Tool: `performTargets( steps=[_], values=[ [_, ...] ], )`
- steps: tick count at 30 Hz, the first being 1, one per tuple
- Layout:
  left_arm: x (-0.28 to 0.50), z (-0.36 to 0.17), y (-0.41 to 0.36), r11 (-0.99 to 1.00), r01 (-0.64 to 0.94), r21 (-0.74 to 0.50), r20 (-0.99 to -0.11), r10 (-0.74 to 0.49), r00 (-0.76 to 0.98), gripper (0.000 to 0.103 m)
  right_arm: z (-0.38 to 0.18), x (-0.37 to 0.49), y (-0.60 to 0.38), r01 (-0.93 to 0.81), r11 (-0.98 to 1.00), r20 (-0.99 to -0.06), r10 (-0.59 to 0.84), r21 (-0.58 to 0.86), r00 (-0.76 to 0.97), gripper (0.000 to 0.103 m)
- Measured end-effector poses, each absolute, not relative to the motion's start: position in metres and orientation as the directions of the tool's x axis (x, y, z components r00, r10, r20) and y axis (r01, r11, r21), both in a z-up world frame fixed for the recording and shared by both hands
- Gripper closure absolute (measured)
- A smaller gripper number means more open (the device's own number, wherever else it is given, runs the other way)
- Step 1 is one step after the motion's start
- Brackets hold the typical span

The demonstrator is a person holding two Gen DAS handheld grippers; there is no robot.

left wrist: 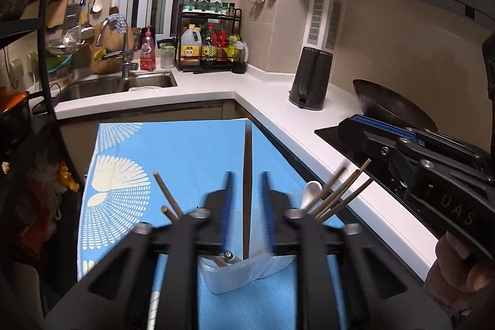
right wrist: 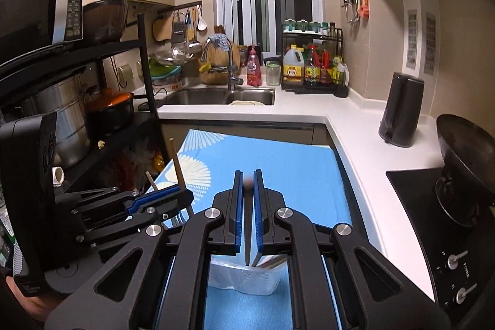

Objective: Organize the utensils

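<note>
A dark chopstick (left wrist: 247, 163) stands upright in a clear plastic container (left wrist: 235, 280) on the blue cloth (left wrist: 191, 150). My left gripper (left wrist: 247, 175) is open around it, with a gap on both sides. More chopsticks (left wrist: 337, 194) and a white spoon (left wrist: 311, 190) stick up to its right, and two wooden sticks (left wrist: 167, 194) rise to its left. In the right wrist view, a dark chopstick (right wrist: 247, 184) stands between the pads of my right gripper (right wrist: 247, 173), with a thin gap beside it. Its lower end is in a clear container (right wrist: 244, 277).
A white L-shaped counter (left wrist: 272, 113) borders the blue cloth, with a sink (right wrist: 216, 96), condiment rack (right wrist: 312, 64), dark kettle (right wrist: 400, 110) and a wok (right wrist: 464, 144) on a black cooktop (right wrist: 414, 200). A black shelf with pots (right wrist: 108, 107) and a microwave stands on the left.
</note>
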State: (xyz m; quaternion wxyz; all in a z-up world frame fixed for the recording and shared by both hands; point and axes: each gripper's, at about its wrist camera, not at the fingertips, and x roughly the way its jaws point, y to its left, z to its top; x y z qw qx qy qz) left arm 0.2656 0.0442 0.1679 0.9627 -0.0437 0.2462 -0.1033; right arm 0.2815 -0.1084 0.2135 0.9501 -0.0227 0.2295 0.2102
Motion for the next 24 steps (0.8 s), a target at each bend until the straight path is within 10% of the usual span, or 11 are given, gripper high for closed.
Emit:
performTargets(
  steps=[8, 16, 24],
  values=[
    [0.213, 0.198, 0.061, 0.976, 0.136, -0.170, -0.334, -0.186, 0.924, 0.043, 0.230, 0.247, -0.131, -0.393, 0.918, -0.368, 0.381, 0.047, 0.848, 0.064],
    [0.138, 0.187, 0.055, 0.989, 0.075, -0.124, -0.256, -0.105, 0.961, 0.019, 0.234, 0.156, -0.164, -0.364, 0.930, -0.146, 0.368, 0.055, 0.918, 0.008],
    [0.113, 0.118, 0.049, 0.988, -0.005, -0.157, -0.311, -0.045, 0.949, 0.012, 0.168, 0.122, -0.167, -0.324, 0.945, -0.170, 0.314, -0.036, 0.934, 0.006]
  ],
)
